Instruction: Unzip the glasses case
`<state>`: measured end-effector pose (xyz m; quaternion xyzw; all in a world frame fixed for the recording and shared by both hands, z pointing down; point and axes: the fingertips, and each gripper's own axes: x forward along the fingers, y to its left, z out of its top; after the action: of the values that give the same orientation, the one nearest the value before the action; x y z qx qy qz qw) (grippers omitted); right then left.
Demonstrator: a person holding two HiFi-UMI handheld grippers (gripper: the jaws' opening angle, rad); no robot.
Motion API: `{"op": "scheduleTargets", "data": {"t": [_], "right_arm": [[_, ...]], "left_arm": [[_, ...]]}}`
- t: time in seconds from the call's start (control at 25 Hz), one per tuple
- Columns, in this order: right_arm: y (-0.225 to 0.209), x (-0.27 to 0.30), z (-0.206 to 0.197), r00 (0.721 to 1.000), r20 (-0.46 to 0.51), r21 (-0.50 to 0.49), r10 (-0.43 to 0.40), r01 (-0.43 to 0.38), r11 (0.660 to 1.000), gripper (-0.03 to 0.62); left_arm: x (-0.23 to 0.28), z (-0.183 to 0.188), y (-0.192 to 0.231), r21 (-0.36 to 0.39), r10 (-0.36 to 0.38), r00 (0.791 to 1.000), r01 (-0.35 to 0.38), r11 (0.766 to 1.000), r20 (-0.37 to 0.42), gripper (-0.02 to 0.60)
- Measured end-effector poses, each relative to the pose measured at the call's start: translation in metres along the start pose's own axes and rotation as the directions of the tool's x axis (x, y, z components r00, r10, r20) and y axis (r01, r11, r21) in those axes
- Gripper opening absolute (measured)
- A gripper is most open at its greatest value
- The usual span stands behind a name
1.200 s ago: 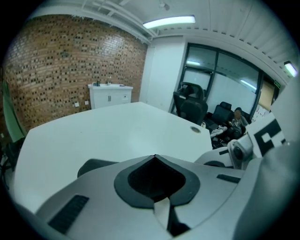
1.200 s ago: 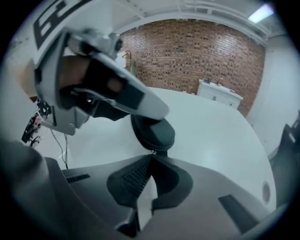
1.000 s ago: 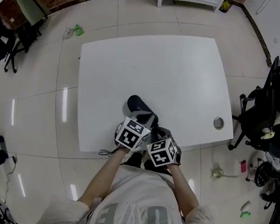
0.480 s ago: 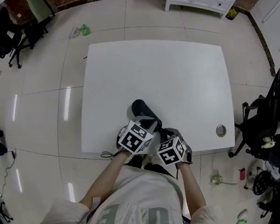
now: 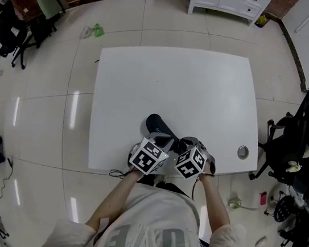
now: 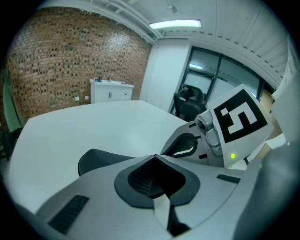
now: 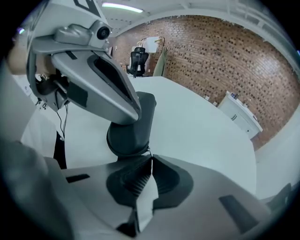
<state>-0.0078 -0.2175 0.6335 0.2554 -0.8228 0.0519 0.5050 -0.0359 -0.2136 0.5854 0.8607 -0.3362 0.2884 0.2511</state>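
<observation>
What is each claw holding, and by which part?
The right claw is shut on a thin tab at the case's near end, likely the zipper pull. The left claw is shut with nothing between.

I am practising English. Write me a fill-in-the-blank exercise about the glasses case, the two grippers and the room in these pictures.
The dark glasses case lies on a white ____.
The jaws of the left gripper and of the right gripper are both ____.
The wall beyond is built of ____.
Missing words: table; shut; brick.
</observation>
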Motion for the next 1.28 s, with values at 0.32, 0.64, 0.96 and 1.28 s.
{"op": "scheduleTargets", "data": {"t": [0.32, 0.64, 0.96, 1.28], "right_arm": [[-0.004, -0.062, -0.003, 0.968, 0.239, 0.411, -0.079, -0.027, 0.911, 0.002], [-0.011, -0.151, -0.003, 0.761, 0.617, 0.690, -0.198, -0.403, 0.601, 0.002], [0.049, -0.207, -0.056, 0.674, 0.688, 0.676, -0.268, -0.461, 0.576, 0.002], [0.224, -0.318, -0.105, 0.556, 0.771, 0.620, -0.311, -0.543, 0.567, 0.002]], "left_arm": [[-0.010, 0.011, 0.006, -0.212, -0.032, 0.984, 0.070, 0.975, 0.177, 0.005], [-0.129, 0.031, -0.004, -0.359, 0.160, 0.803, 0.071, 0.931, 0.574, 0.005], [-0.205, -0.016, -0.069, -0.351, 0.171, 0.658, 0.152, 0.924, 0.733, 0.005], [-0.318, -0.128, -0.231, -0.221, 0.085, 0.547, 0.186, 0.957, 0.833, 0.005]]}}
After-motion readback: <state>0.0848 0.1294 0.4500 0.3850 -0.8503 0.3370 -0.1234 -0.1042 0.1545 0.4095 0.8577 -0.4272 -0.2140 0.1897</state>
